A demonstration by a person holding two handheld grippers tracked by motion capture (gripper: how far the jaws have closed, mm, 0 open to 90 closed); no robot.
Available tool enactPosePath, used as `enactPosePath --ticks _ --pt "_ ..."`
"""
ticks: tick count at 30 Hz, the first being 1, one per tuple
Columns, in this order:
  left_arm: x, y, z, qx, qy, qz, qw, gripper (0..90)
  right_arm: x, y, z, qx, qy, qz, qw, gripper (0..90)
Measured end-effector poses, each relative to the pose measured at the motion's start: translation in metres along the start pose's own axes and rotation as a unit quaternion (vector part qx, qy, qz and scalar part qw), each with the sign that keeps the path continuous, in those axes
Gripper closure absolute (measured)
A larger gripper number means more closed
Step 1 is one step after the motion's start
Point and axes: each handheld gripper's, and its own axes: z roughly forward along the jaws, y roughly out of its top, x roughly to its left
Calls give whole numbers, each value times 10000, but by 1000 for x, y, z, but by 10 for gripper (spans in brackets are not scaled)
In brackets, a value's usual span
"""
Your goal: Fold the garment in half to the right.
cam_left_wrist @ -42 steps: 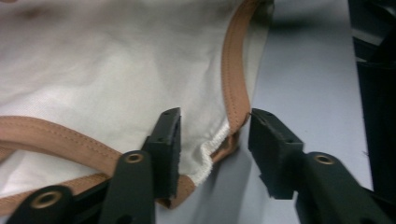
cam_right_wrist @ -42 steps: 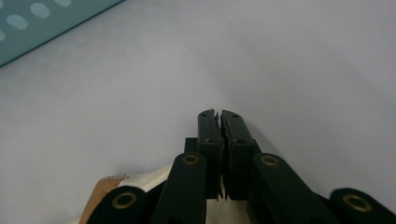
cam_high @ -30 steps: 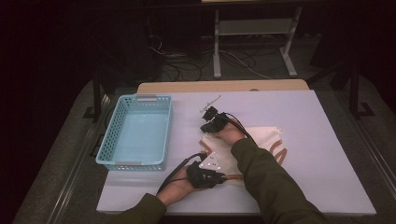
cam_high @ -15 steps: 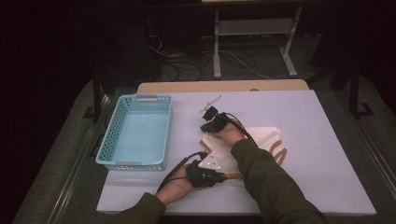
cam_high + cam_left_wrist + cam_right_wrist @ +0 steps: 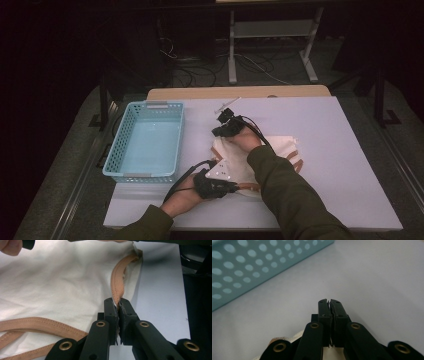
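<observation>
Bag: cream cloth, mostly hidden under sleeves, long axis along worktop front edge.
Left hand-held gripper: pinched tan strap.
Right hand-held gripper: pressed together; contents unclear.

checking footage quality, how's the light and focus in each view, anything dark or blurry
High view: the table is evenly lit, the room behind nearly black. Left gripper view: sharp on the cloth and its tan strap. Right gripper view: dim, the blue basket soft and out of focus.

Both grippers on cream cloth bag
</observation>
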Motion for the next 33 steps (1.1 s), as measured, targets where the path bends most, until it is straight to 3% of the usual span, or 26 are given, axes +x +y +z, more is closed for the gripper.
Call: enactPosePath --ticks 18,33 --pt "4 16 -1 106 -136 221 9996 854 -8 7 -26 -277 121 81 9995 867" --pt "5 32 5 58 -304 362 9989 854 -25 -4 -53 -582 106 260 9979 867"
